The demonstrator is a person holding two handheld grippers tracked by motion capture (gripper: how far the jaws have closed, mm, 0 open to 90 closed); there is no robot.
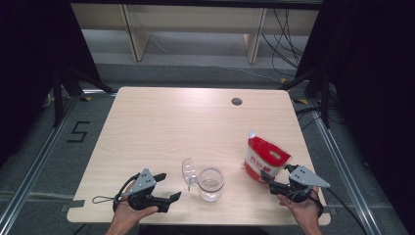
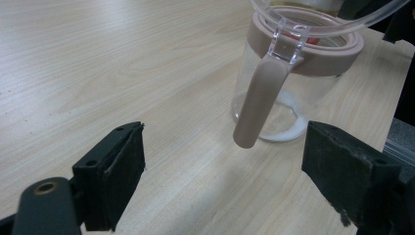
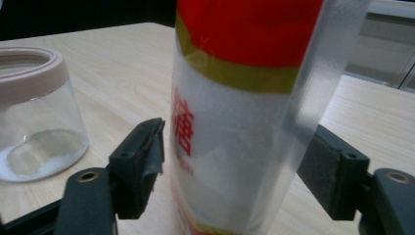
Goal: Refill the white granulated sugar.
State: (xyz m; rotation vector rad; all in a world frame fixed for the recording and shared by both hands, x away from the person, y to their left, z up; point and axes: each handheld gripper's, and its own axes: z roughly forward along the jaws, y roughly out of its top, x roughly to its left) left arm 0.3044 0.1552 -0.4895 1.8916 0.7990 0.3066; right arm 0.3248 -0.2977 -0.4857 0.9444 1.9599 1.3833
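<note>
A clear glass jar (image 1: 211, 183) with a beige rim stands near the table's front edge, its clear lid (image 1: 189, 171) swung open to the left. A little white powder lies in its bottom (image 2: 286, 129), and a beige clasp (image 2: 257, 100) hangs from the lid. My left gripper (image 1: 167, 187) is open, just left of the jar, and points at it (image 2: 225, 147). A red and white bag (image 1: 264, 159) stands upright to the jar's right. My right gripper (image 1: 268, 180) is open, one jaw on each side of the bag's lower part (image 3: 235, 147), not squeezing it.
The light wooden table (image 1: 195, 122) has a round cable hole (image 1: 237, 101) at the back right. The jar (image 3: 34, 112) stands left of the bag in the right gripper view. Dark curtains flank the table, and pale furniture stands behind it.
</note>
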